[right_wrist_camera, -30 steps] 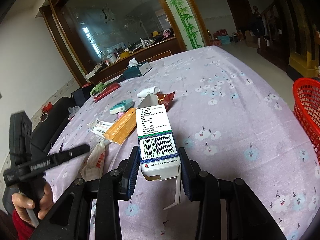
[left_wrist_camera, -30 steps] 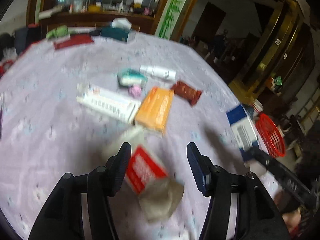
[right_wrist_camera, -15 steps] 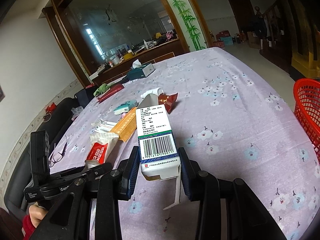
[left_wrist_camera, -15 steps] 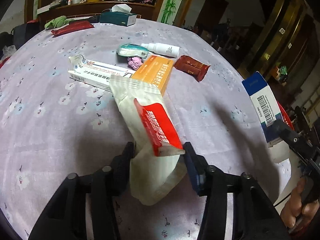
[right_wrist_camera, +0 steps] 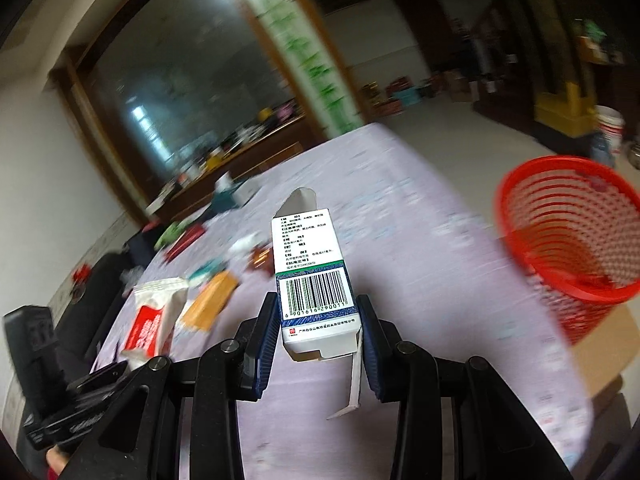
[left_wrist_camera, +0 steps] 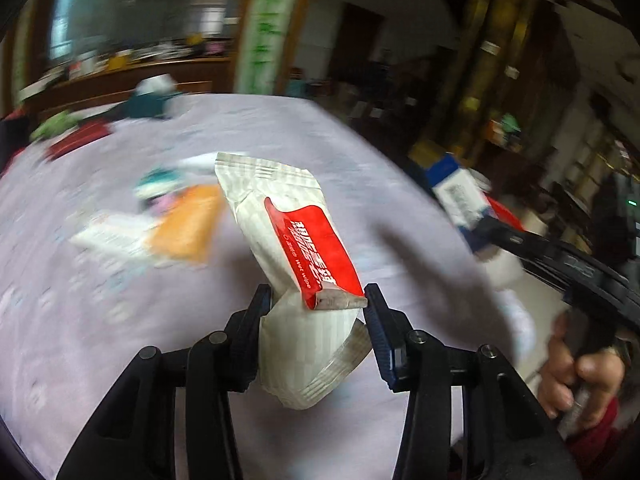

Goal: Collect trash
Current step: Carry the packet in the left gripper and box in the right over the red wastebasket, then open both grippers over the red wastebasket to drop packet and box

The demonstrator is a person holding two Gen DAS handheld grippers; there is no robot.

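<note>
Both grippers are loaded and lifted clear of the bench (right_wrist_camera: pixel 420 240), which looks like one carry to the red basket (right_wrist_camera: pixel 568 240) that stands ahead and to the right of the right jaws, off the bench edge. The left gripper (left_wrist_camera: pixel 316 320) has its jaws closed to a middling gap on a wet-wipe pack (left_wrist_camera: pixel 296 248), pinching its lower end so the soft pack sticks up and forward between them. The right gripper (right_wrist_camera: pixel 318 332) has its jaws narrowed on a box (right_wrist_camera: pixel 312 276), gripping the barcode end, with an open flap hanging below. Beyond both jaws more litter remains on the bench, among it an orange box (left_wrist_camera: pixel 188 228); the blur hides details.
</note>
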